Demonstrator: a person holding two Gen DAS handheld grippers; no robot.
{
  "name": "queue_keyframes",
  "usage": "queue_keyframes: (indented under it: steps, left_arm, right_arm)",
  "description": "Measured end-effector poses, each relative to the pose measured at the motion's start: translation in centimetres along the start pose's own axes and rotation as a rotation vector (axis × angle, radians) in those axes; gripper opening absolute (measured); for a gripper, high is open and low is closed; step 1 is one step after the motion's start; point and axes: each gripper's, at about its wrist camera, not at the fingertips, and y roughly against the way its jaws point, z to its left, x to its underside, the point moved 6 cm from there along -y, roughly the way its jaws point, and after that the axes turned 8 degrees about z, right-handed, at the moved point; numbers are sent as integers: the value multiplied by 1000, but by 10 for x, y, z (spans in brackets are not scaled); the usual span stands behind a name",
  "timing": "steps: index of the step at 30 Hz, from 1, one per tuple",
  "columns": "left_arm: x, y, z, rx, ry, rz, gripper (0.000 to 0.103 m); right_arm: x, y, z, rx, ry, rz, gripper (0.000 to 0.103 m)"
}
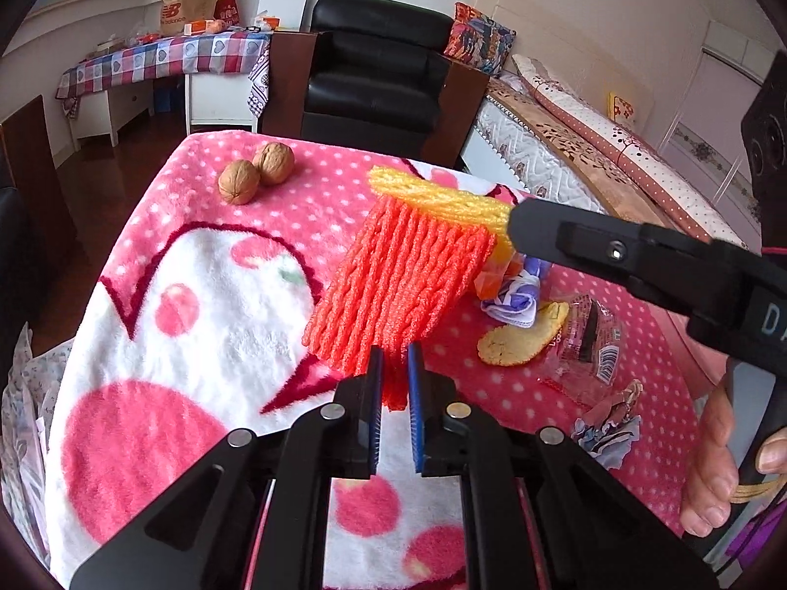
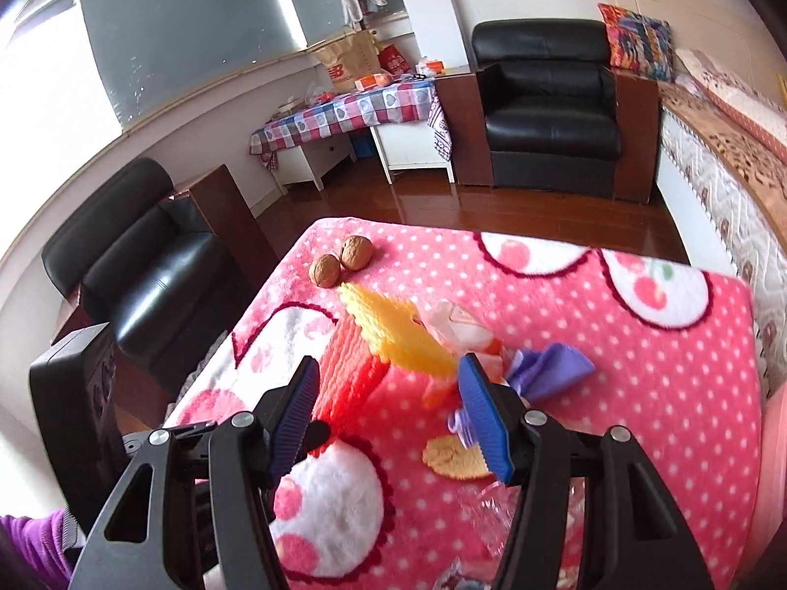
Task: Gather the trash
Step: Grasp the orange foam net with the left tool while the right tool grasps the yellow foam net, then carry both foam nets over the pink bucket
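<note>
My left gripper [image 1: 395, 373] is shut on the near edge of an orange foam fruit net [image 1: 401, 285], held just above the pink blanket [image 1: 196, 295]. A yellow foam net [image 1: 442, 199] lies across its far edge. My right gripper [image 2: 388, 393] is open above the pile, its fingers on either side of the yellow net [image 2: 398, 329] and orange net [image 2: 349, 368]. Purple and orange wrappers [image 2: 541, 373], a cracker [image 1: 521, 339] and a clear plastic wrapper [image 1: 585, 344] lie to the right.
Two walnuts [image 1: 256, 169] sit at the far left of the blanket. A black armchair [image 1: 374, 73] stands beyond the table, a bed [image 1: 590, 147] to the right, another armchair [image 2: 142, 265] to the left. A checked table [image 1: 162, 59] holds bags.
</note>
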Motion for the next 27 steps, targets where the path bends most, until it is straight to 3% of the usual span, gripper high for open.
queue_keyframes:
  steps: [4,8,12,27]
  left_arm:
    - [0,0,2,11,6,1,9]
    - [1,1,3,17,13,2,9]
    - [1,1,2,16,8,-1,9]
    - [1,28,-35,60,-58,-56,9]
  right_arm:
    - [-7,-13,7,30,39,10,55]
    - [-8,-24,6,59,45,28,24]
    - [-5,-22,5,54,33,19,13]
    - [9,66,-23,-30,-126,-111,10]
